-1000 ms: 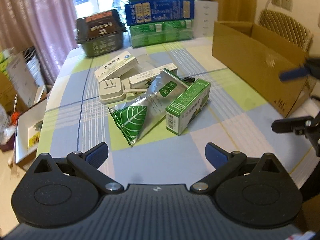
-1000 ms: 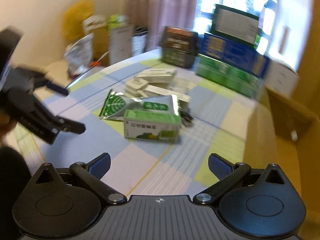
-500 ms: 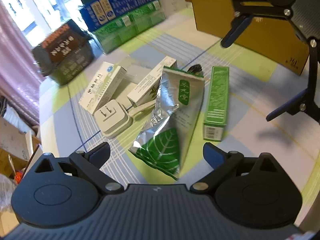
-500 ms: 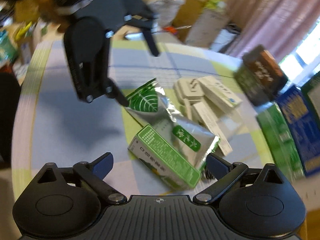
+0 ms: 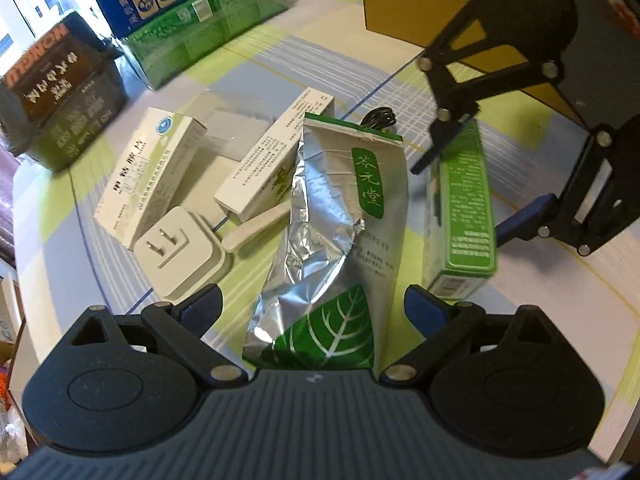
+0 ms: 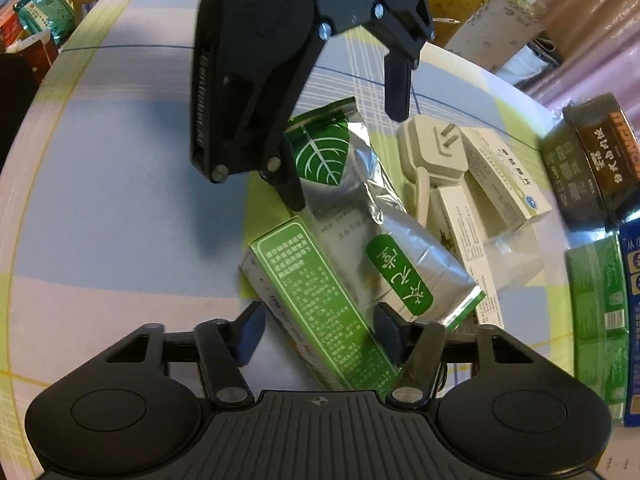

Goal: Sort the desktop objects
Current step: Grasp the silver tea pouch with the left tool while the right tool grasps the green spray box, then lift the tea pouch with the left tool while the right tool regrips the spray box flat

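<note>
A silver foil pouch (image 5: pixel 340 208) with a green leaf print lies on the checked tablecloth (image 5: pixel 280 64). My left gripper (image 5: pixel 312 310) is open, its fingers standing either side of the pouch's leaf end. To the pouch's right lies a long green box (image 5: pixel 464 240). My right gripper (image 5: pixel 460 196) reaches down over it from the right. In the right wrist view the right gripper (image 6: pixel 320 328) has both pads against the sides of the green box (image 6: pixel 304 280), which rests on the table. The left gripper (image 6: pixel 344 156) hangs over the pouch (image 6: pixel 384 224).
A white plug charger (image 5: pixel 180 256), two white medicine boxes (image 5: pixel 148 176) (image 5: pixel 272 160) and a black cable (image 5: pixel 378 116) lie left of and behind the pouch. A dark tub (image 5: pixel 60 92) and stacked cartons (image 5: pixel 192 8) stand at the back. An open cardboard box (image 5: pixel 408 0) sits at the back right.
Both grippers have dropped toward the pile. The left one now straddles the pouch. The right one has moved onto the green box and narrowed its jaws around it.
</note>
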The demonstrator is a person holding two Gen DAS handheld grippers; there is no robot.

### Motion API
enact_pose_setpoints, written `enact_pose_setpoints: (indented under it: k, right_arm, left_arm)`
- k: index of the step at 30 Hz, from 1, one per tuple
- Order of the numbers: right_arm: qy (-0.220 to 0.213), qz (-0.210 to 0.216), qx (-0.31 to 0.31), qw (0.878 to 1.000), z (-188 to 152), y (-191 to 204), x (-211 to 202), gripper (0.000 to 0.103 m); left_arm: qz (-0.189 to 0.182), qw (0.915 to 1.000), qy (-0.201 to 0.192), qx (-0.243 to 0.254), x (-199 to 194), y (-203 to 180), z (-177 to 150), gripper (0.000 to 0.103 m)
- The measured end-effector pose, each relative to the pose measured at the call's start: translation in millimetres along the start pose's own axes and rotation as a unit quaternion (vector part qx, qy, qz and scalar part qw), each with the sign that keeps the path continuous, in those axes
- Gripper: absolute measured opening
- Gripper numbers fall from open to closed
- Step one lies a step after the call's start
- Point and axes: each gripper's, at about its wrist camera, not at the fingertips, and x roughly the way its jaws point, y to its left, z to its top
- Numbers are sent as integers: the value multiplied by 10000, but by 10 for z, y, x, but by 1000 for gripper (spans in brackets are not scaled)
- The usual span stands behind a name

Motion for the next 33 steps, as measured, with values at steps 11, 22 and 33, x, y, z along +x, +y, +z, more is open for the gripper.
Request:
enact_pose_setpoints:
  k: [11,22,33]
  right_arm:
    - [100,231,239,9994,-164,127,-240,27]
    - [347,302,1401,9891,-339,371,-442,27]
    - [-213,797,4952,8648,-986,560,-859,27]
  left_arm:
    - [-540,9982,256,-6,293,70,225,88]
    - [-612,9958,611,-315,351,-55,300,62]
    - [-716,9871,673,-1261,-161,-780,-168,52]
